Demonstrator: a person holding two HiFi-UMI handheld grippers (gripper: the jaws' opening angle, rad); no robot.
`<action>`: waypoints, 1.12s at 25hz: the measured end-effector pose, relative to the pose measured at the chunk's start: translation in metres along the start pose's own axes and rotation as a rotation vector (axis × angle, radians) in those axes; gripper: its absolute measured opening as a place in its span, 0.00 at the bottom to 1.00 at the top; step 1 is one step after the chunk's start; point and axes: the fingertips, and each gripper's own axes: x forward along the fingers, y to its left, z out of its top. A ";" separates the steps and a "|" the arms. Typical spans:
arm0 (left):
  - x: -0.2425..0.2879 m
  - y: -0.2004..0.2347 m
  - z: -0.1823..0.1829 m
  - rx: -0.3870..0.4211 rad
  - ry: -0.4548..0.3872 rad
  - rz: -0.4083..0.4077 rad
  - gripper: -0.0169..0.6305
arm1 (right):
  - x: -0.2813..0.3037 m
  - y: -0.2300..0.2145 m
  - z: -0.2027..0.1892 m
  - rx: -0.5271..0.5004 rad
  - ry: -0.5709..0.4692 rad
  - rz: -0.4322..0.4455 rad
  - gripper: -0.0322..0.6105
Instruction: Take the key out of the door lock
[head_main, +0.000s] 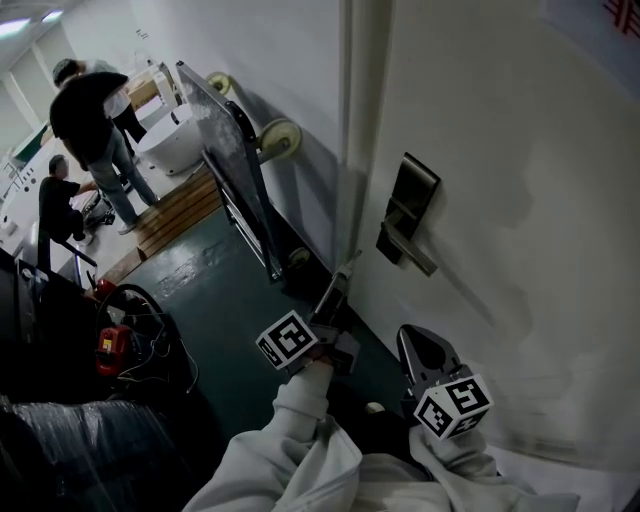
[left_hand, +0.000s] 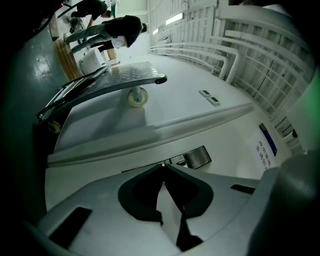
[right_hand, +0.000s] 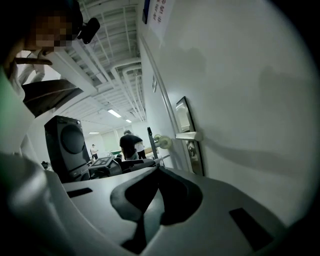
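The white door (head_main: 520, 200) fills the right of the head view, with a dark lock plate (head_main: 410, 200) and a lever handle (head_main: 412, 252) on it. In the right gripper view the lever handle (right_hand: 189, 135) sticks out from the lock plate (right_hand: 184, 117), and the small keyhole part (right_hand: 191, 150) below it is too small to show a key. My left gripper (head_main: 345, 275) points up at the door's edge below the handle, jaws together and empty; its tips (left_hand: 162, 165) meet just short of the metal lock plate (left_hand: 198, 156). My right gripper (head_main: 415, 337) hangs lower, near the door, also shut and empty (right_hand: 159, 168).
A flatbed trolley (head_main: 235, 165) leans upright against the wall left of the door. Beyond it lie a wooden pallet (head_main: 175, 215) and two people (head_main: 90, 120). A red tool with cables (head_main: 112, 350) sits on the green floor at the left. A printed notice (left_hand: 265, 147) hangs on the door.
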 end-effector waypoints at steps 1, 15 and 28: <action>-0.003 -0.001 0.002 0.005 -0.008 -0.002 0.07 | 0.001 0.001 0.001 -0.002 -0.002 0.012 0.13; -0.074 -0.029 0.051 0.275 -0.146 0.077 0.07 | 0.019 0.022 0.012 -0.014 -0.003 0.151 0.13; -0.134 -0.084 0.072 0.905 -0.164 0.216 0.07 | 0.034 0.038 0.018 -0.032 -0.015 0.222 0.13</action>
